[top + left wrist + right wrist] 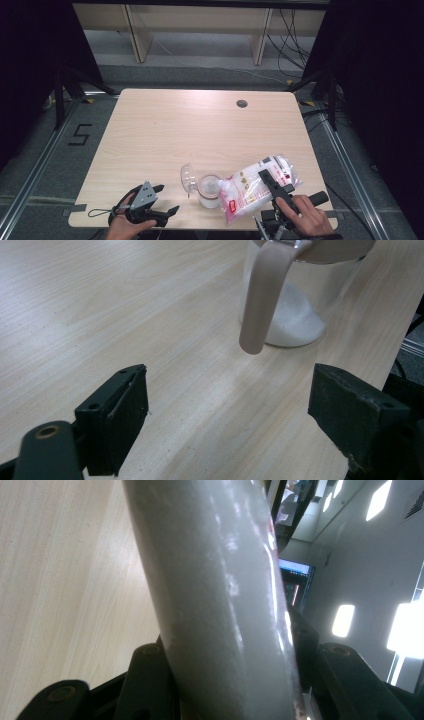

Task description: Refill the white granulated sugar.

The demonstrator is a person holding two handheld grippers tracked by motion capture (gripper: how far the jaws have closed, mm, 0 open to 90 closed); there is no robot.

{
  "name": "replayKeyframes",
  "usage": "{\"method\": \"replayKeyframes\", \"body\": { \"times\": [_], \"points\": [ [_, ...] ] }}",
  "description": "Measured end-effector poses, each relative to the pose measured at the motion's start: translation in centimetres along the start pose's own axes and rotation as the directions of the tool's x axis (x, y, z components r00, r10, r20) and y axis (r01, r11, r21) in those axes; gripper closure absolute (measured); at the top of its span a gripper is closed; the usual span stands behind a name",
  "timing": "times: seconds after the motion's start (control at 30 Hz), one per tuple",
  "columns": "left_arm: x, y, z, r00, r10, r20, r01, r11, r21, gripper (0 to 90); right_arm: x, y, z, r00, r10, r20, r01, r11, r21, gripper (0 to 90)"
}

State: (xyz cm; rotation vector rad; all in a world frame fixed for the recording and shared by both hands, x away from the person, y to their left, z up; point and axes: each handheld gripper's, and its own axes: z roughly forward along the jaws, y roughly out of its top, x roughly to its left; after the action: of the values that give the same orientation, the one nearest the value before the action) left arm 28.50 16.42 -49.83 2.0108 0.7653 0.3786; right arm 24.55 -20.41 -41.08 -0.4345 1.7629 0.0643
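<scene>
Plastic bag (257, 186) clamped in right claw (270, 184) over jar (209, 191); left claw (159, 200) apart beside it

At the bottom of the frame, the left hand-held gripper (227, 425) stands with its two black jaws wide apart over the pale wooden counter (100, 310). At the upper right stands a clear jar (300, 310) holding white granules, its beige handle (262, 295) hanging down in front.
</scene>
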Motion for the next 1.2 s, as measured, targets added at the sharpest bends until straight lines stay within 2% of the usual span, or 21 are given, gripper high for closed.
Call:
{"method": "replayKeyframes", "body": {
  "times": [0.03, 0.07, 0.13, 0.2, 0.23, 0.33, 0.37, 0.4, 0.43, 0.53, 0.57, 0.6, 0.67, 0.73, 0.77, 0.8, 0.83, 0.9, 0.97, 1.0, 1.2],
  "points": [
    [0.14, 0.03, 0.01, 0.9998, 0.018, 0.006, -0.018, 0.9998, 0.004, 15.8, -0.09, 0.04, 0.13, 0.9998, -0.021, 0.003, 0.021, 1.0, -0.014, 59.1],
    [0.02, -0.03, 0.06, 0.9999, -0.009, 0.007, 0.009, 0.9999, 0.008, 15.8, -0.13, 0.14, 0.25, 0.9995, -0.029, 0.014, 0.029, 0.999, -0.025, 59.2],
    [0.01, -0.07, 0.16, 0.9999, -0.014, 0.008, 0.014, 0.9999, -0.003, 15.8, 0.06, 0.38, 0.37, 1.0, -0.007, -0.005, 0.007, 1.0, -0.014, 59.3],
    [0.01, -0.04, 0.08, 0.9998, -0.015, 0.01, 0.015, 0.9999, 0.007, 15.8, 0.02, 0.56, 0.7, 0.9995, -0.028, 0.011, 0.028, 0.999, -0.038, 59.6],
    [-0.03, -0.08, 0.13, 0.9998, -0.017, 0.007, 0.017, 0.9998, -0.007, 15.8, 0.18, 0.61, 0.59, 0.9998, -0.007, -0.016, 0.007, 1.0, -0.014, 59.7],
    [-0.02, -0.08, 0.1, 0.9998, -0.017, 0.005, 0.017, 0.9998, -0.007, 15.8, -0.04, 0.48, 0.64, 0.9996, -0.028, 0.001, 0.028, 0.999, -0.029, 60.4],
    [0.0, -0.08, 0.1, 0.9999, -0.012, 0.005, 0.012, 0.9999, -0.006, 15.8, 0.01, 0.32, 0.52, 1.0, -0.006, -0.004, 0.006, 1.0, -0.016, 60.7],
    [-0.01, -0.07, 0.06, 0.9999, -0.013, 0.006, 0.013, 0.9999, 0.005, 15.8, -0.13, 0.28, 0.56, 0.9997, -0.023, 0.0, 0.023, 0.999, -0.025, 60.9],
    [-0.01, -0.06, 0.06, 0.9999, -0.01, 0.006, 0.01, 0.9999, 0.008, 15.8, 0.02, 0.17, 0.35, 1.0, 0.004, -0.006, -0.004, 1.0, -0.001, 61.2],
    [-0.02, -0.08, 0.13, 0.9998, -0.018, 0.011, 0.018, 0.9998, -0.002, 15.8, 0.05, 0.0, 0.43, 0.9998, 0.016, 0.014, -0.016, 1.0, -0.023, 61.9],
    [-0.04, -0.1, 0.14, 0.9998, -0.018, 0.006, 0.019, 0.9998, -0.007, 15.8, 0.04, 0.02, 0.41, 0.9994, 0.033, 0.014, -0.032, 0.999, -0.03, 62.2],
    [-0.01, -0.12, 0.19, 0.9998, -0.02, 0.009, 0.02, 0.9997, -0.012, 15.8, -0.08, 0.06, 0.27, 0.9995, 0.029, -0.012, -0.029, 0.999, -0.014, 62.4],
    [-0.03, -0.1, 0.15, 0.9998, -0.019, 0.008, 0.019, 0.9998, -0.008, 15.8, 0.16, 0.07, 0.37, 0.9982, 0.059, -0.01, -0.06, 0.998, -0.024, 62.7],
    [0.01, -0.06, 0.06, 0.9999, -0.011, 0.008, 0.011, 0.9999, 0.009, 15.8, 0.19, 0.19, 0.61, 0.9996, 0.023, 0.018, -0.021, 0.998, -0.059, 63.2],
    [0.0, -0.06, 0.06, 0.9999, -0.012, 0.009, 0.012, 0.9999, 0.009, 15.8, 0.31, 0.41, 0.49, 1.0, 0.01, 0.0, -0.01, 0.999, -0.037, 63.4],
    [0.0, -0.06, 0.06, 0.9999, -0.012, 0.009, 0.012, 0.9999, 0.009, 15.8, 0.2, 0.51, 0.52, 0.9997, -0.026, -0.003, 0.025, 0.999, -0.041, 63.5],
    [0.01, -0.08, 0.1, 0.9999, -0.012, 0.011, 0.012, 0.9999, 0.003, 15.8, 0.29, 0.63, 0.56, 0.9996, -0.026, 0.006, 0.026, 0.998, -0.051, 63.6],
    [0.0, -0.1, 0.13, 0.9998, -0.017, 0.013, 0.017, 0.9999, -0.002, 15.8, 0.77, 0.71, 0.42, 0.9994, 0.034, -0.005, -0.034, 0.999, -0.039, 63.8],
    [-0.04, -0.12, 0.16, 0.9997, -0.021, 0.01, 0.021, 0.9997, -0.011, 15.8, 0.54, 0.83, 0.59, 0.9997, -0.004, 0.025, 0.006, 0.997, -0.081, 64.0],
    [-0.05, -0.1, 0.11, 0.9998, -0.019, 0.008, 0.019, 0.9998, -0.005, 15.8, 0.48, 0.87, 0.54, 0.9998, -0.013, 0.014, 0.014, 0.997, -0.076, 64.0],
    [0.01, -0.08, 0.08, 0.9999, -0.014, 0.009, 0.014, 0.9999, 0.002, 15.9, 0.69, 0.91, 0.34, 1.0, 0.009, -0.001, -0.009, 0.998, -0.054, 64.2]
  ]
}}
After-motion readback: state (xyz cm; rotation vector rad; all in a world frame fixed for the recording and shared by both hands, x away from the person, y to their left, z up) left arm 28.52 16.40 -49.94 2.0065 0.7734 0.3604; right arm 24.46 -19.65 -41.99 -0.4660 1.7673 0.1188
